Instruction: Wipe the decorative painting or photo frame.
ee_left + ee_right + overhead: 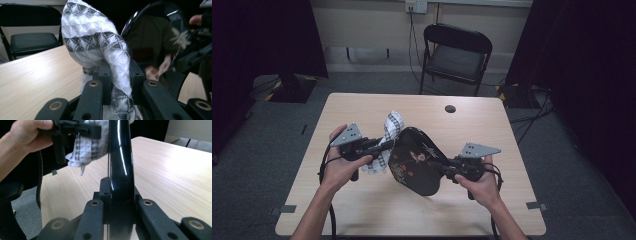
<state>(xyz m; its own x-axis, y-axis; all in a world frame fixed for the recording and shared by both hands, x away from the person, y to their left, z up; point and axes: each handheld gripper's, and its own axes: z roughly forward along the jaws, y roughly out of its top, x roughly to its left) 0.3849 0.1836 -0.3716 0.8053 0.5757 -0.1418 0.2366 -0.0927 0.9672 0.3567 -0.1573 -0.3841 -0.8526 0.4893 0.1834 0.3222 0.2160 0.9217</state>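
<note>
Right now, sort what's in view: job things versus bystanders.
In the job:
- black tray, clamped by the right gripper
- patterned cloth, clamped by the left gripper

Just there:
- folding chair
- wall socket
- table, merely underneath

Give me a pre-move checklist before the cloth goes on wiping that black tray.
1. Right gripper clamped on the black tray rim: ok.
2. Left gripper clamped on the white patterned cloth: ok.
3. Tray lifted off the table, tilted on edge: ok.
4. Cloth touching the tray face: cannot tell; it sits right beside the rim.
5. Loose cloth tail hanging free of the table: ok.
6. Cables trailing clear of the tray: ok.
</note>
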